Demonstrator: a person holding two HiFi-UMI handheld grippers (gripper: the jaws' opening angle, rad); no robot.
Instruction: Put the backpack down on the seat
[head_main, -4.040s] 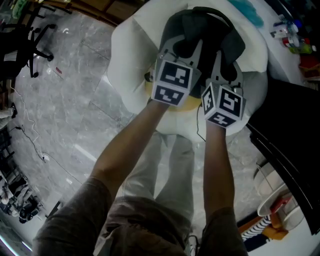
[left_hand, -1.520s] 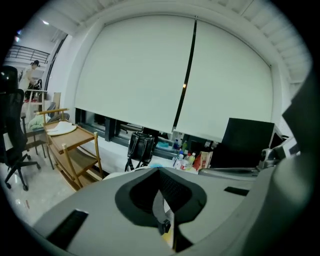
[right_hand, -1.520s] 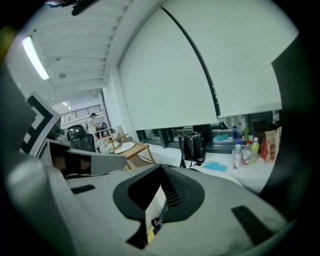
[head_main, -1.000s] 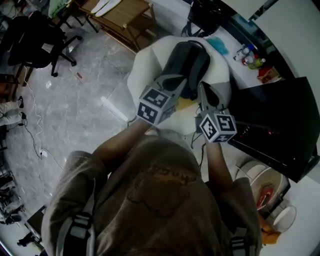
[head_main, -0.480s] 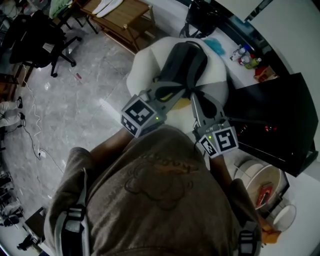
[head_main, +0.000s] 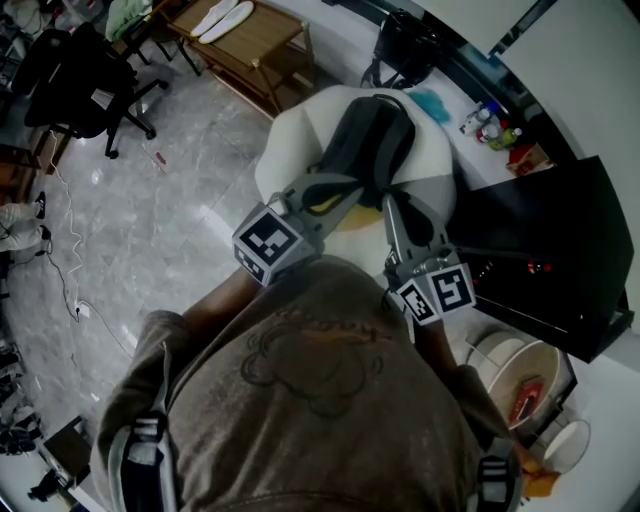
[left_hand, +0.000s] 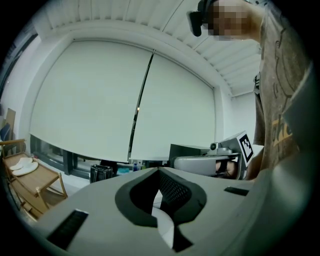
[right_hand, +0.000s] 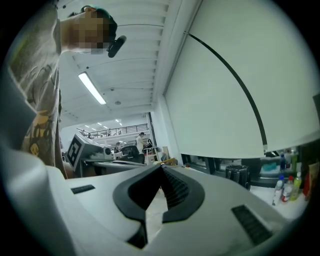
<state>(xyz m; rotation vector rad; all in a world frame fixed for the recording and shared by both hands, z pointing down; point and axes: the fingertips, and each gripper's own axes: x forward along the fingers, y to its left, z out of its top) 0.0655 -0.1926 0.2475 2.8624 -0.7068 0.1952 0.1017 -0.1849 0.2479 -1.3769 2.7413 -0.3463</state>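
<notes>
The dark grey backpack (head_main: 372, 140) lies on the white rounded seat (head_main: 288, 140) in the head view, with nothing holding it. My left gripper (head_main: 345, 188) hovers over the seat's near edge, drawn back toward the person's chest, its jaws shut and empty. My right gripper (head_main: 390, 208) is beside it, also shut on nothing. Both gripper views point upward at a pale window blind. There the left gripper (left_hand: 159, 172) and right gripper (right_hand: 161, 167) show closed jaws, and the backpack is out of sight.
A black desk (head_main: 540, 250) stands right of the seat, with bottles (head_main: 495, 120) on a white counter behind it. A wooden bench (head_main: 245, 35) and a black office chair (head_main: 75, 85) stand on the marble floor at left. Bowls (head_main: 520, 380) sit at the lower right.
Four seconds ago both grippers were on the backpack at the seat. They have since pulled back toward the person's chest, and the backpack stays on the seat.
</notes>
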